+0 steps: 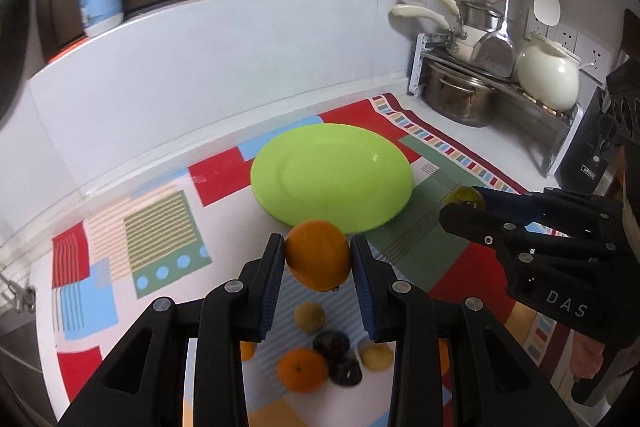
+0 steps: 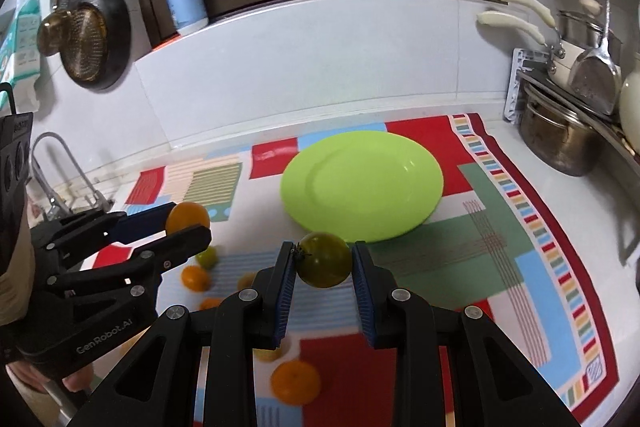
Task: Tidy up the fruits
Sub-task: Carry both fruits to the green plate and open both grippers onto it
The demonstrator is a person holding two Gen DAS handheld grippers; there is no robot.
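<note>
Inspecting both views, found the task barely begun: green plate (image 1: 332, 175) bare, no fruit yet on it, lying just ahead of both grippers on the patterned mat (image 1: 160, 227) covering the desk.

Left gripper (image 1: 318, 255) pinching an orange (image 1: 318, 253) between its blue pads, held clear of the mat, just short of the plate's near rim. Right gripper (image 2: 324, 263) pinching a green tomato (image 2: 325, 259), stem toward its left pad, likewise raised and just short of the plate's near rim (image 2: 360, 235). Judged both fruits ready for placing; two deliveries pending, more to follow.

Remaining on the mat, below and behind the left gripper: a second orange (image 1: 300, 369), two dark round fruits (image 1: 331, 345), and two small yellowish ones (image 1: 309, 315). All apparently still to be collected.

Differences between views noted. Left wrist view showed the dark fruits and the cluster beneath the gripper plainly; also the right gripper (image 1: 464, 205) off to the right, with only a glimpse of its tomato. Right wrist view showed the left gripper (image 2: 188, 223) off to the left with its orange, plus a loose small green fruit (image 2: 208, 255) and further small orange fruits (image 2: 195, 277) below it, not clearly made out from the left wrist. Dark fruits not visible from the right wrist.
</note>
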